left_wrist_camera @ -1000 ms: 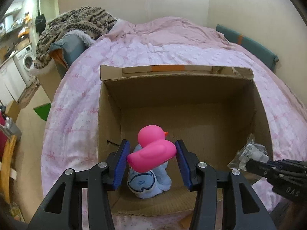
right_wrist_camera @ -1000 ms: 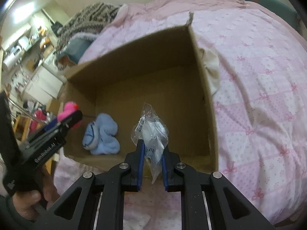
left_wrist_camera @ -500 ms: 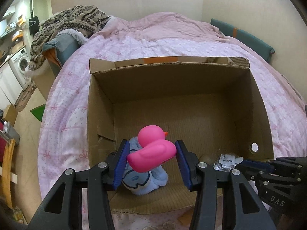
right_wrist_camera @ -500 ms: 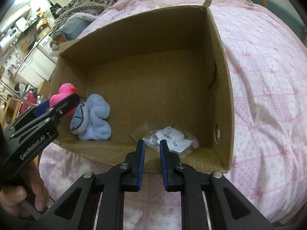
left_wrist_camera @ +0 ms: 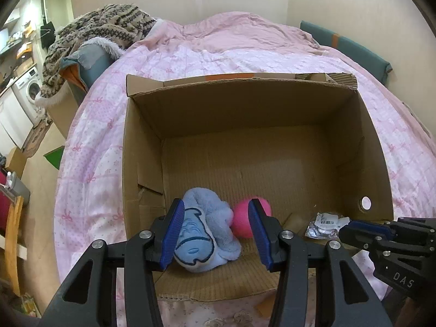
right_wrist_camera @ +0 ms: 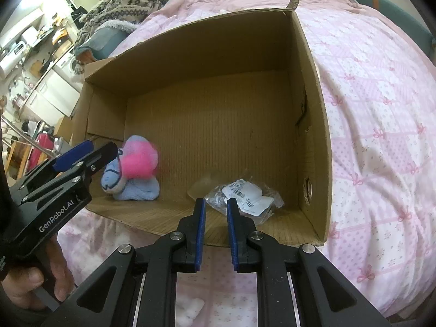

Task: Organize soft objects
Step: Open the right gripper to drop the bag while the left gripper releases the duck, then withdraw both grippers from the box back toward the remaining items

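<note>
Both grippers' fingers stand spread and empty over the cardboard box (left_wrist_camera: 376,147), where the pink duck (left_wrist_camera: 245,218) rests against the blue plush (left_wrist_camera: 207,234) and the plastic packet (right_wrist_camera: 245,193) lies lower right.

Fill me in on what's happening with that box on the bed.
A person holding a claw in each hand is putting soft things into the cardboard box on the pink bedspread. The left claw is open and empty above the blue plush, with the pink duck lying against it. The right claw holds nothing; the clear plastic bag lies on the box floor just ahead of it.
</note>
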`<state>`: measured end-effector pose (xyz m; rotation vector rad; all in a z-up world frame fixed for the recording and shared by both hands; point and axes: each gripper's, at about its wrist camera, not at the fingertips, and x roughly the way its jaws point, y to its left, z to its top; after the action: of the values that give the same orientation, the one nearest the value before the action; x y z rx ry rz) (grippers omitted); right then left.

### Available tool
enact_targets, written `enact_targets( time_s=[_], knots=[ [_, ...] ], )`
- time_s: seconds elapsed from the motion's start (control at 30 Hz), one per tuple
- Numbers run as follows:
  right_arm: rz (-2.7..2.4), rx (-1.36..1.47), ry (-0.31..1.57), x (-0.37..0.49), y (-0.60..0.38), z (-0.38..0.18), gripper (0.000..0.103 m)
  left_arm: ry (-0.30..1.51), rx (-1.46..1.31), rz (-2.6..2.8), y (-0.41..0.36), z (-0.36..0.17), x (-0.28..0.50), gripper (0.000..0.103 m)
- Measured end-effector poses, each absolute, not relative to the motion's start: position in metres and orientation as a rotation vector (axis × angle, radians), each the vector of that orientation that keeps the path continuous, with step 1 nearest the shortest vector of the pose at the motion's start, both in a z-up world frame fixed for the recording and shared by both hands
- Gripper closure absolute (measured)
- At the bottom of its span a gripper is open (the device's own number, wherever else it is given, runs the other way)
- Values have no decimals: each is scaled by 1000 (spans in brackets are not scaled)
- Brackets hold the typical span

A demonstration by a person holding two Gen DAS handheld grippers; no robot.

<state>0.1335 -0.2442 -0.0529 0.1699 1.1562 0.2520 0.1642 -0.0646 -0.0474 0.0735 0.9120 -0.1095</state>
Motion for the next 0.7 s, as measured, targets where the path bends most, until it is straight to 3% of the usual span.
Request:
enact_targets(
  time_s=[0.47, 0.53, 0.7],
  knots=[
    [253, 184, 1148, 133, -248, -51, 86, 933, 80, -114, -65, -48, 164, 56],
    [252, 194, 1141, 134, -250, -50, 85, 931, 84, -114, -65, -48, 164, 47],
    [246, 209, 1104, 132, -255, -43, 85, 898, 104, -114, -67, -40, 158, 41]
  ],
)
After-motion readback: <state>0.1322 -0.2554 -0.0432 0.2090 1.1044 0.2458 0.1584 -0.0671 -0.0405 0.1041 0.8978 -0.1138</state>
